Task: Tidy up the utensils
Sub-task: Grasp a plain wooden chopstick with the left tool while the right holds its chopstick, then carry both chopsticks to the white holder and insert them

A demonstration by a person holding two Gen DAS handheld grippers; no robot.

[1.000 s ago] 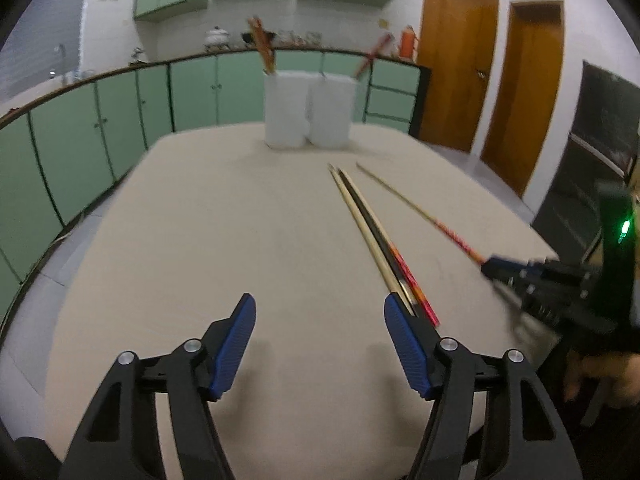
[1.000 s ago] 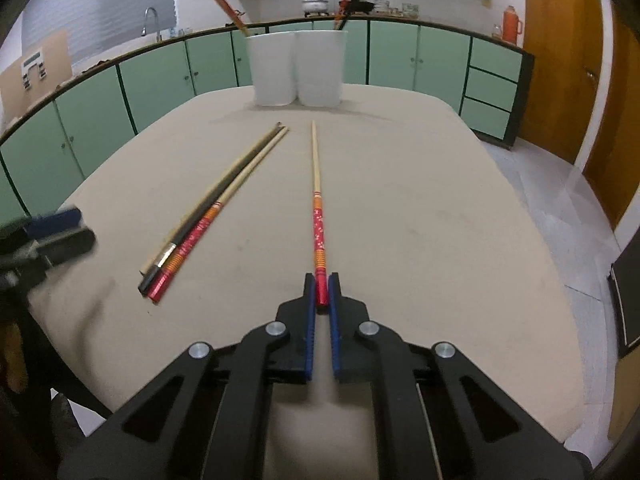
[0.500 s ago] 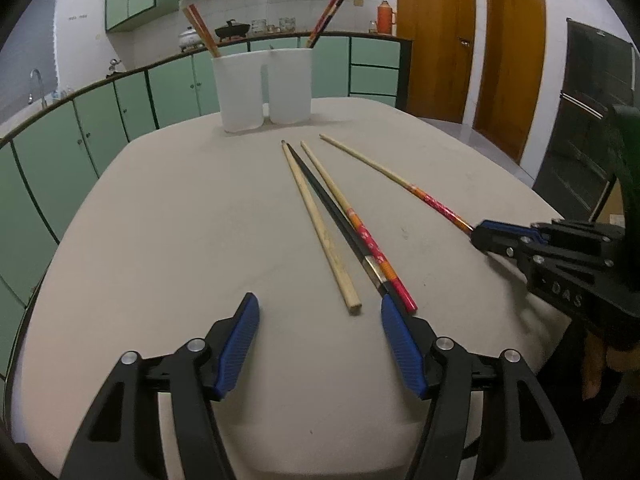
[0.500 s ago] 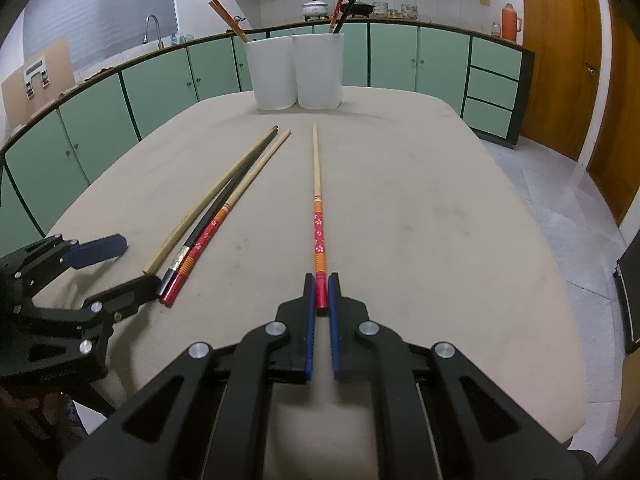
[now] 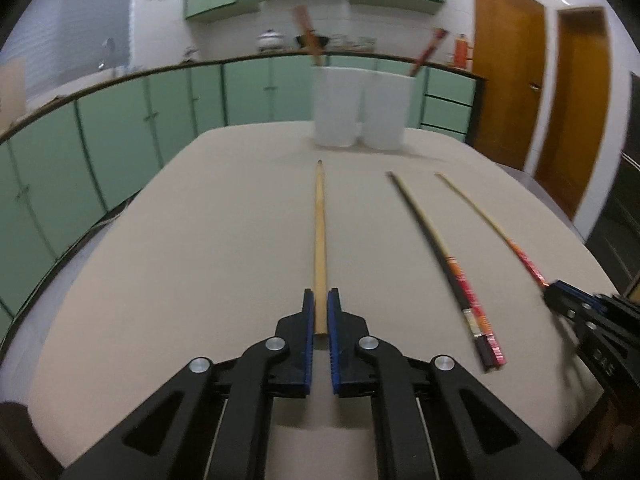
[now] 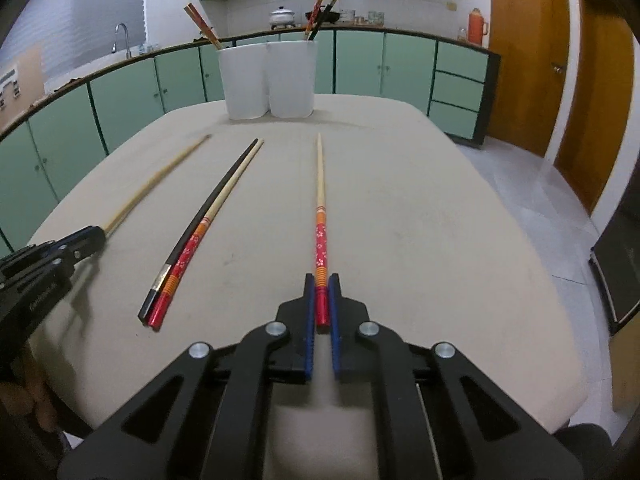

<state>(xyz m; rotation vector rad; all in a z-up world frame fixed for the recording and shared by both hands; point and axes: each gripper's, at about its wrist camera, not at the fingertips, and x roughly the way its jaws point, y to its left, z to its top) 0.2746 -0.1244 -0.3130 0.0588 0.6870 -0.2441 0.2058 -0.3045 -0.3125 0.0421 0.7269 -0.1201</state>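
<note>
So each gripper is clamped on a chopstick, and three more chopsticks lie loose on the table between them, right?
Not quite. Only two lie loose between them, not three: a black chopstick and a red-handled one, side by side, as the right wrist view shows. The rest holds: the left gripper is clamped on a plain wooden chopstick, the right gripper on a red patterned chopstick.

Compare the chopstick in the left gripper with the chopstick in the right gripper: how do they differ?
The plain wooden chopstick is bare pale wood along its whole length; the red-handled chopstick has a red flowered handle with orange bands. The left gripper holds the plain one, the right gripper the decorated one. Both are gripped at the thick end and point toward the white cups.
</note>
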